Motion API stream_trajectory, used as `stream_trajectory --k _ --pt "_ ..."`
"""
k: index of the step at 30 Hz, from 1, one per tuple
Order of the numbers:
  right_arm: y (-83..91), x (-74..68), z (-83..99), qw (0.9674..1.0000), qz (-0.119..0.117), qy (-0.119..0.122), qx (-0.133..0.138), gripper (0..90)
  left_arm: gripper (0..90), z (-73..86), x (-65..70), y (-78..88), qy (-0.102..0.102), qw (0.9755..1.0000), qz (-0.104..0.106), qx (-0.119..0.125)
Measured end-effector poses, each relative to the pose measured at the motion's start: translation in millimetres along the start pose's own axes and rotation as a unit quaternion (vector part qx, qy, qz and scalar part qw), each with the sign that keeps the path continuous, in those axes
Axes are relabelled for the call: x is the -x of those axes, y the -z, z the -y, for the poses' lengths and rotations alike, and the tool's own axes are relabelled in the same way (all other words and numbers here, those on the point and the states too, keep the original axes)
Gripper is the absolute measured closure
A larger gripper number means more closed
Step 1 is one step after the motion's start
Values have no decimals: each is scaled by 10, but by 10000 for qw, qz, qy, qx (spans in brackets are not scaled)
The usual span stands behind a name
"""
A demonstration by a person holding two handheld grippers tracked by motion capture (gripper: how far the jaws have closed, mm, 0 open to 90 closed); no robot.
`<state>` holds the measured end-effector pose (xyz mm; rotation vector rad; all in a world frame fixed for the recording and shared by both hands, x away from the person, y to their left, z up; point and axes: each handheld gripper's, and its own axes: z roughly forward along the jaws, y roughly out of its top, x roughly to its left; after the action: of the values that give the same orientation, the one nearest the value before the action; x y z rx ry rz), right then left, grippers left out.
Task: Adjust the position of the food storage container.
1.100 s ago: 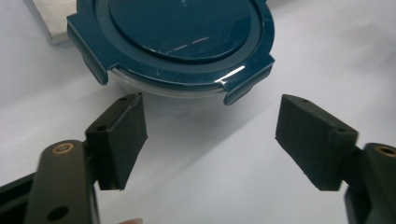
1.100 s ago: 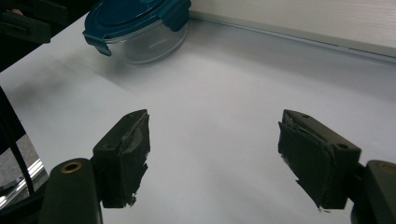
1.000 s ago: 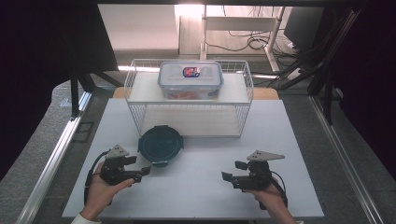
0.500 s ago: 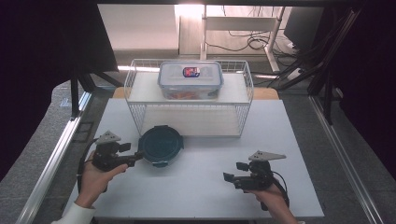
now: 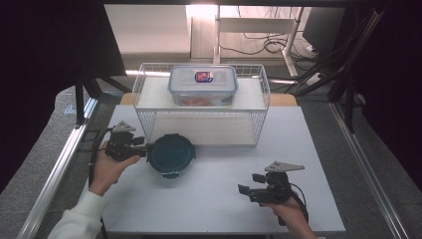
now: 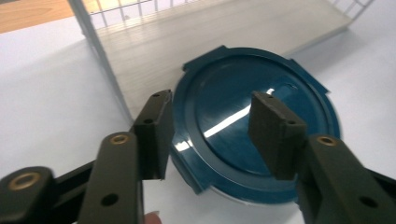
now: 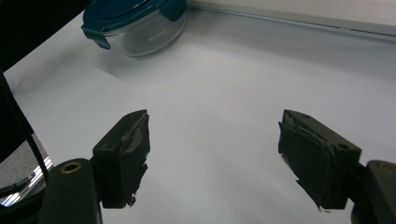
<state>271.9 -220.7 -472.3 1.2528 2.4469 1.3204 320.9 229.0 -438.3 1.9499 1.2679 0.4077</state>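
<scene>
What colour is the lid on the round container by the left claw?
Dark teal blue lid, over a clear glass bowl; clearest in the left gripper view.

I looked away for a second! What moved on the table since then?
The left claw moved up the table to the round blue-lidded container, its jaws closing around the lid's edge, not yet gripping. The right claw, wire basket and rectangular lidded box stayed put.

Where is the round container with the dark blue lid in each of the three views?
High view: round container, left of centre, at the left gripper's tips.
Left gripper view: centre, beyond the jaws.
Right gripper view: top left.
Shared landmark: the white wire rack behind it.
</scene>
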Motion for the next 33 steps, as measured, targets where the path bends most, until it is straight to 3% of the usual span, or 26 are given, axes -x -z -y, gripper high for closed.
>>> stream_trajectory --k 6,11,16,18,24,27,33 --pt "-30 0 6 9999 81 -28 -68 244 591 -89 -163 -100 35 9999 -114 56" --pt "-38 8 8 9998 194 -27 -95 244 709 -129 -259 -226 174 9998 -17 -30" --pt "-54 40 16 9995 274 -103 -123 244 826 -161 -257 -383 65 9996 65 -260" --pt "-60 43 13 9993 317 -133 -137 244 851 -174 -259 -442 -22 9995 -7 -324" --pt "-63 56 16 9992 343 -129 -136 244 885 -160 -287 -558 -91 9987 -179 -472" --pt "-71 69 21 9991 363 -144 -165 244 890 -160 -303 -597 -132 9986 -25 -514" --pt "-56 80 16 9994 301 -159 -91 243 896 -147 -299 -690 -236 9975 -186 -633"
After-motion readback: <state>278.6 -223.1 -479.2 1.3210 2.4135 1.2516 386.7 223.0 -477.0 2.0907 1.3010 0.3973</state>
